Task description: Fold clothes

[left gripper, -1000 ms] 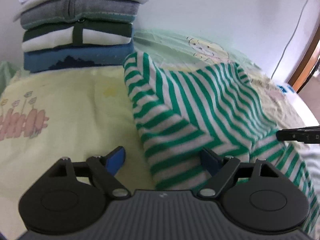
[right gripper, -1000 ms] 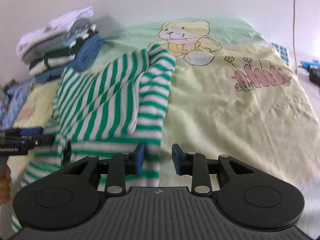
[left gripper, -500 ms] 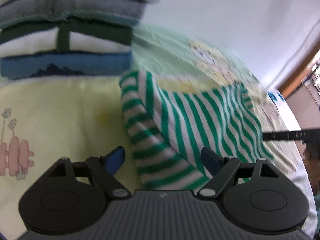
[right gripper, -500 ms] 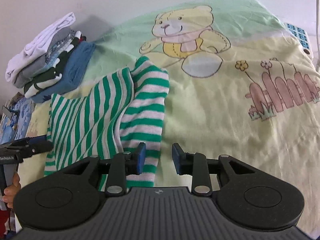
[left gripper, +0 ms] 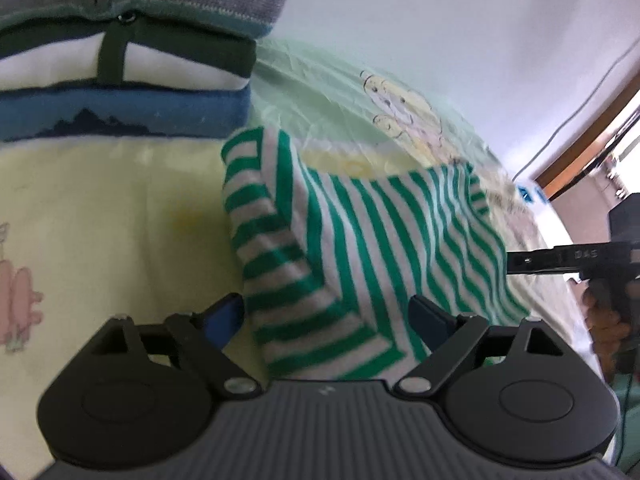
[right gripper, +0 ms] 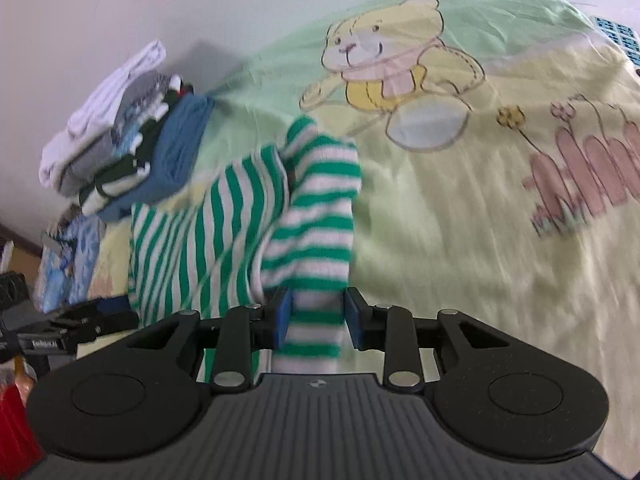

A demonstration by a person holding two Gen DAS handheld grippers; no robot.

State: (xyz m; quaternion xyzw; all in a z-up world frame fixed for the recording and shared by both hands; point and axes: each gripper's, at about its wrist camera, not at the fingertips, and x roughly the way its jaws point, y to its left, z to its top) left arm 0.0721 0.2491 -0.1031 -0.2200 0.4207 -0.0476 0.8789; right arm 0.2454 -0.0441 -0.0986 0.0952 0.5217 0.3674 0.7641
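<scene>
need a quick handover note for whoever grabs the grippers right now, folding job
Left gripper: jaws wide and opening, the striped shirt lies between them, not pinched.
Right gripper: jaws part closed around a fold of the shirt; whether the pads actually press it I cannot tell.
The shirt lies part folded on the bedsheet, one side doubled over, next to the stack of folded clothes by the wall.
Done: several garments folded and stacked.
Left: finish folding the shirt, then probably add it to the stack.
</scene>
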